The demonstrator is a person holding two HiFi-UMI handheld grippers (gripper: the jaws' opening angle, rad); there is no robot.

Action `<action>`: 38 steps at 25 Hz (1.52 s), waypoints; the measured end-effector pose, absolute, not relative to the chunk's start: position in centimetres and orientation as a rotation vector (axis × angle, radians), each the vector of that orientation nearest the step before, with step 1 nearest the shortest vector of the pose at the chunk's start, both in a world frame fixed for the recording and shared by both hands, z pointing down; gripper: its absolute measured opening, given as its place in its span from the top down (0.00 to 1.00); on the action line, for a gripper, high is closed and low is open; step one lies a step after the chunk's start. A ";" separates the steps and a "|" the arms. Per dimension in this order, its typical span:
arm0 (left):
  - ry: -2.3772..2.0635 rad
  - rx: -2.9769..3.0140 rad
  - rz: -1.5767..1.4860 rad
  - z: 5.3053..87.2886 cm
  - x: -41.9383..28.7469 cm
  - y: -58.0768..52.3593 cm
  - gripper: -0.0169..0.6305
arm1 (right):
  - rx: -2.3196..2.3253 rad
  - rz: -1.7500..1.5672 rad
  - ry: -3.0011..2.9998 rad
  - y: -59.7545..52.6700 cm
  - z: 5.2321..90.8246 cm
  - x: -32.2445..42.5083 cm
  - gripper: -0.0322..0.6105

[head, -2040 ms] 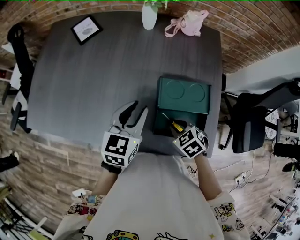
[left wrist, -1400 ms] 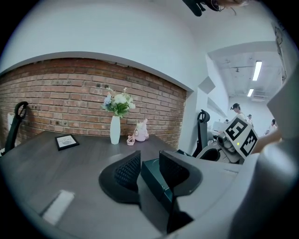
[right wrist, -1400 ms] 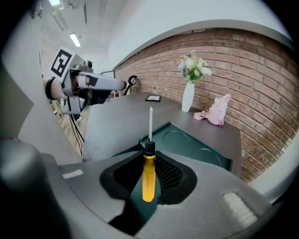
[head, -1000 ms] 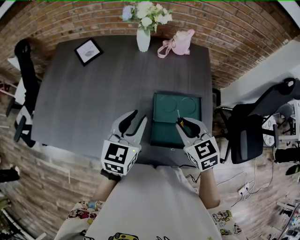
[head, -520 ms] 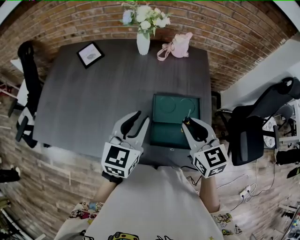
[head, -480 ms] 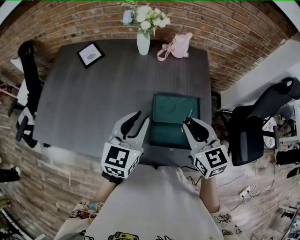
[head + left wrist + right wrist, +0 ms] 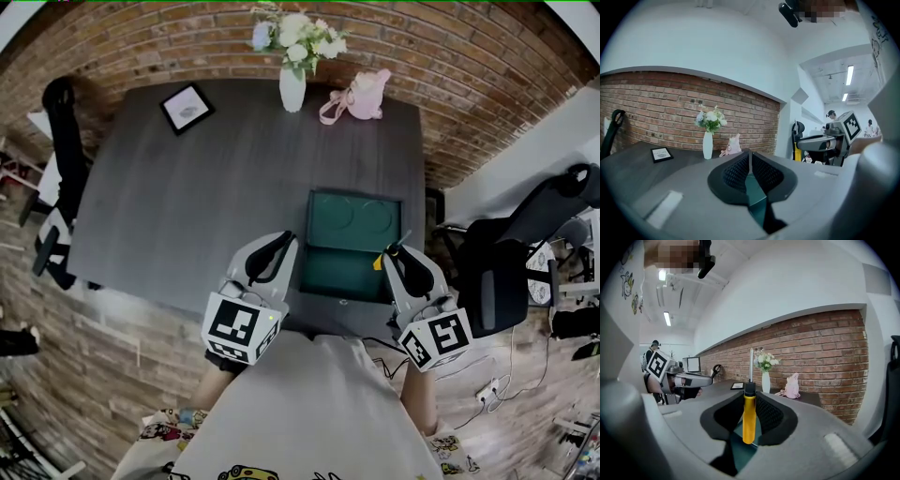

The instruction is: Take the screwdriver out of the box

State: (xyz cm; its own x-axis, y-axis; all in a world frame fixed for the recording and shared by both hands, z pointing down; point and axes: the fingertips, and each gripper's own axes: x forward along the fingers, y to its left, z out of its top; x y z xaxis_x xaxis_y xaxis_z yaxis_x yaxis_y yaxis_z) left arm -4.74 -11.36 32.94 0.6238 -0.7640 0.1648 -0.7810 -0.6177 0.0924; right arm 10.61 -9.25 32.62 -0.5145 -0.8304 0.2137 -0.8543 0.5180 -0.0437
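right gripper view, yellow screwdriver (image 7: 748,420) upright, clamped in right hand-held gripper (image 7: 750,399) (shaft pointing up), green box (image 7: 740,448) below

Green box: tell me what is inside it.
Nothing shows in the green box; the screwdriver is up in the right gripper, which covers the box's near right corner.

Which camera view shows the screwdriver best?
The right gripper view: the screwdriver stands upright, its yellow handle clamped in the right claw, black collar and metal shaft plain. The head view shows only a small yellow bit with a thin shaft. The left gripper view does not show it clearly.
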 end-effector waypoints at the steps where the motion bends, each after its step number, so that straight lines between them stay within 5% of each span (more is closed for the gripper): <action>1: -1.290 2.686 0.163 33.0 -4.8 -11.3 0.95 | 1.459 0.213 -2.592 -9.2 32.5 10.7 0.82; 38: -1.237 2.639 0.188 34.7 -5.5 -12.2 0.98 | 1.531 0.281 -2.574 -9.8 33.3 11.5 0.82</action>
